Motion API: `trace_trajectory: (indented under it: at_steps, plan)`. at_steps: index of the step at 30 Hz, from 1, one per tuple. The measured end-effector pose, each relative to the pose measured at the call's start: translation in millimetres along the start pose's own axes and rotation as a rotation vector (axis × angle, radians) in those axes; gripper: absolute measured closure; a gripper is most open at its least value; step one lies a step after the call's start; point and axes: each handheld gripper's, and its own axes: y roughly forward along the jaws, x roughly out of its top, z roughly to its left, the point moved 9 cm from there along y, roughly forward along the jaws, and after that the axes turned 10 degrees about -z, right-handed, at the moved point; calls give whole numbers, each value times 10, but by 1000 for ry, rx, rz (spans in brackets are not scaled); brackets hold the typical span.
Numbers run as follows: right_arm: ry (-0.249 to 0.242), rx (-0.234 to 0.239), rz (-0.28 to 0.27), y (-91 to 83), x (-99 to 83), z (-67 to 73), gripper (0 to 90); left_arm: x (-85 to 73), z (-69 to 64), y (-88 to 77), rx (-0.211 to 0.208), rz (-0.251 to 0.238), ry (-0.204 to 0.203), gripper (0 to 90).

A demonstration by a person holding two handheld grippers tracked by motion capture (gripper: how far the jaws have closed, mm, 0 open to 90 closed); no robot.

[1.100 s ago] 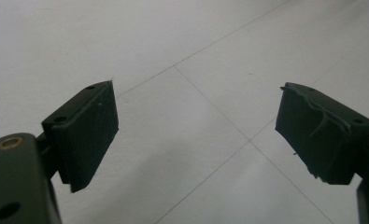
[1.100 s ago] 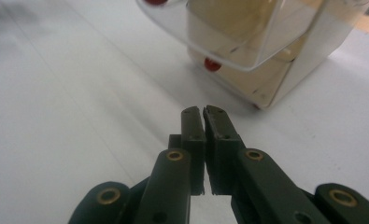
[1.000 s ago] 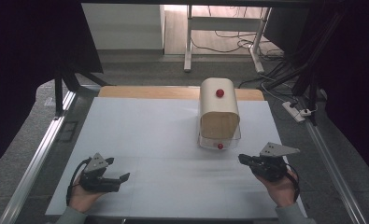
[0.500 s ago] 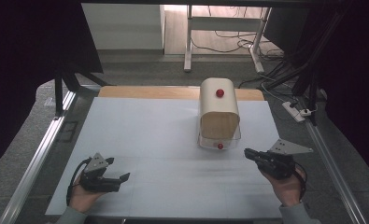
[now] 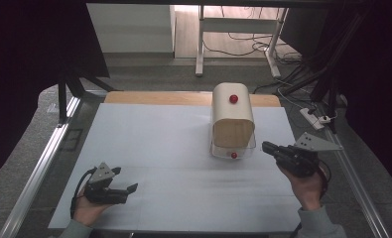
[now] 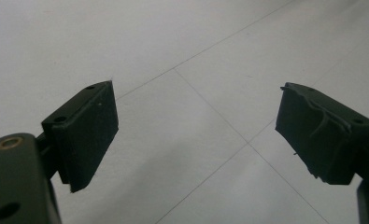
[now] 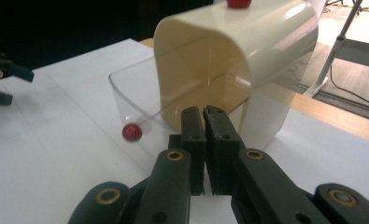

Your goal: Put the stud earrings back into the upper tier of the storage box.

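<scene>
Breadbox-shaped container (image 5: 232, 120), cream with a curved top, sits on the white bench (image 5: 159, 144) at about one o'clock from the bench's middle, toward the far edge. A red knob (image 5: 233, 98) stands on its top, and a clear front flap (image 5: 233, 151) with a second red knob (image 5: 233, 155) lies open and low on the side facing you. In the right gripper view the same cream shell (image 7: 238, 60) arches over the clear flap (image 7: 140, 112), whose red knob (image 7: 131, 132) sits at ten o'clock from your fingers.

Your right gripper (image 5: 270, 147) is at four o'clock from the container, just beside the flap's right corner but apart from it. Your right hand (image 5: 305, 186) comes up from the bench's near edge with the wrist straight, and the gripper points left toward the flap with its grey plate (image 5: 315, 143) tilted to the outside. Its fingers (image 7: 193, 126) are clenched together with nothing between them.

Your left gripper (image 5: 129, 190) is well apart, at seven o'clock from the container, near the bench's front left corner. Your left hand (image 5: 87, 208) holds it low over the surface, pointing right. In the left gripper view its fingers (image 6: 86, 133) are spread wide and released, with bare white bench between them.
</scene>
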Motion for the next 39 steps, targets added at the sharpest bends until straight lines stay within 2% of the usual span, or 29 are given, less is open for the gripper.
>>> trace_trajectory:
  at_steps: [6, 8, 15, 19, 25, 31, 35, 36, 37, 38, 39]
  plan:
    - [1, 0, -21, 141, 177, -34, 857, 1, 7, -4, 0, -1, -1, 127]
    - [-2, 1, -18, 158, 191, -31, 857, -3, 8, 1, 0, 1, 0, 127]
    - [-14, 17, -2, 402, 304, 11, 857, -3, 8, -3, 0, 0, -1, 127]
    - [-23, 22, 12, 473, 307, 26, 857, -10, 11, 2, -1, 3, 0, 128]
    - [-32, 39, 76, 660, 226, 51, 855, -14, 14, 2, -1, 3, -1, 128]
    - [-40, 51, 109, 758, 175, 69, 852, -21, 12, 9, -2, 9, -1, 129]
    - [-46, 51, 129, 807, 138, 69, 817, -22, 11, 11, -2, 9, 0, 129]
    - [-50, 52, 134, 809, 131, 70, 788, -23, 11, 10, -2, 9, 0, 129]
    - [-60, 43, 130, 800, 131, 72, 704, -23, 14, 9, -1, 9, -1, 129]
    - [-60, 43, 130, 800, 131, 72, 704, -23, 15, 7, -1, 8, -2, 129]
    - [-60, 34, 121, 778, 141, 72, 644, -23, 15, 7, -1, 8, -2, 129]
